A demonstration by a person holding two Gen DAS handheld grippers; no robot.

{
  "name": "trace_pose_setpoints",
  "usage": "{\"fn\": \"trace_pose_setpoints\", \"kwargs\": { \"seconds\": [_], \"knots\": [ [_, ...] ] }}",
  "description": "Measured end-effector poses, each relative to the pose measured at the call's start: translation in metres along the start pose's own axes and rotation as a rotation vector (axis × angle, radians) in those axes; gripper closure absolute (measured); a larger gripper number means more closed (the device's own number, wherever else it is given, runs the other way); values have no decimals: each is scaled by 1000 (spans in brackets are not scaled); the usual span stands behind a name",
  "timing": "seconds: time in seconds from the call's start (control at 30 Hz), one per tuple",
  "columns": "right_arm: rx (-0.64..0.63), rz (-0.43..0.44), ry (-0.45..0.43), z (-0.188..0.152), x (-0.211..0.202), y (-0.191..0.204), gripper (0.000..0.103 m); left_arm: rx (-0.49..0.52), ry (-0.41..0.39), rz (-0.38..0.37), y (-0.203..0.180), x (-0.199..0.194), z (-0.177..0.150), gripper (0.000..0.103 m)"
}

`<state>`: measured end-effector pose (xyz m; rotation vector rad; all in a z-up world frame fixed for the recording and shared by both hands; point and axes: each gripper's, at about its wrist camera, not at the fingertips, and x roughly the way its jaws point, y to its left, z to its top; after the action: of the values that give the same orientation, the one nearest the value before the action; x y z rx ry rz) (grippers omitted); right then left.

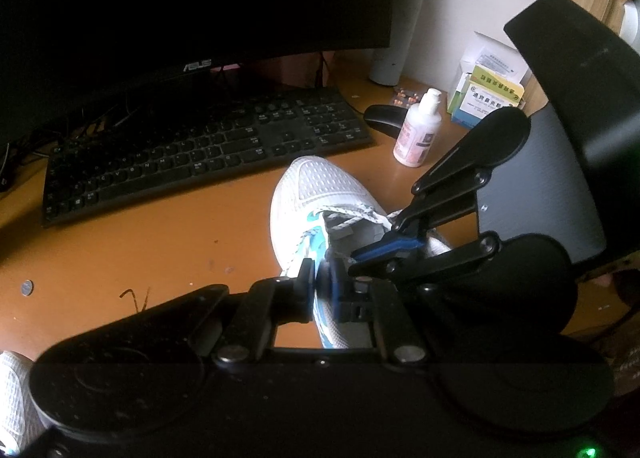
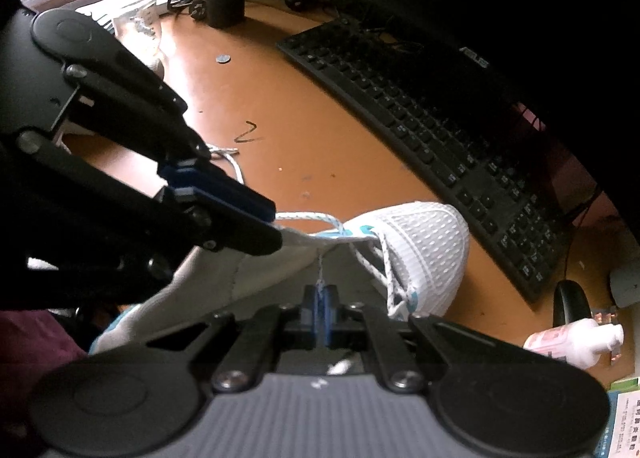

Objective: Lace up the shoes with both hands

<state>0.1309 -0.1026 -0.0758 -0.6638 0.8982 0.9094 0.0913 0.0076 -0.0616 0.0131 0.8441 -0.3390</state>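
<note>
While the white mesh shoe (image 1: 320, 193) lies on the orange bench (image 1: 132, 250), its long axis runs from the claws toward the black keyboard (image 1: 208, 153), rounded toe nearest the keys. The toe cap is perforated white mesh, with teal trim along the eyelet rows and a grey tongue showing in the open throat.

Left claw (image 1: 317, 278) first: its blue-padded tips are drawn together right at the shoe's teal-trimmed side, where a lace strand runs down, and in the right wrist view the same claw (image 2: 276, 227) is pinched on the lace (image 2: 312, 217), a white woven cord with dark flecks that stretches from its tips to the eyelets. Right claw (image 2: 320, 300): pads pressed together on a thin strand of that lace, which runs straight up to the crossing over the tongue. From the left wrist view the right claw (image 1: 354, 262) sits over the shoe's throat.

Beyond the shoe's toe, to the right of the keyboard, stand a white plastic bottle (image 1: 418, 129) and a black mouse (image 1: 386, 117); a coin (image 1: 26, 287) lies on the bench well left of the shoe.
</note>
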Motion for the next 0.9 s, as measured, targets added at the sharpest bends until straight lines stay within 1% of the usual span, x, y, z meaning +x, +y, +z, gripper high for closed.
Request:
{"fn": "trace_pose_setpoints", "kwargs": {
  "seconds": [0.27,0.5,0.7,0.9],
  "knots": [
    [13,1,3,0,3,0,100,0,2,-1,1,0,0,97],
    [23,-2,-21,0,1,0,100,-21,-1,16,-7,1,-1,97],
    [20,-15,-38,1,-1,0,99,-22,1,18,-6,2,-1,97],
    [3,-7,-18,1,4,2,99,-20,3,15,-7,2,-1,97]
  ]
}}
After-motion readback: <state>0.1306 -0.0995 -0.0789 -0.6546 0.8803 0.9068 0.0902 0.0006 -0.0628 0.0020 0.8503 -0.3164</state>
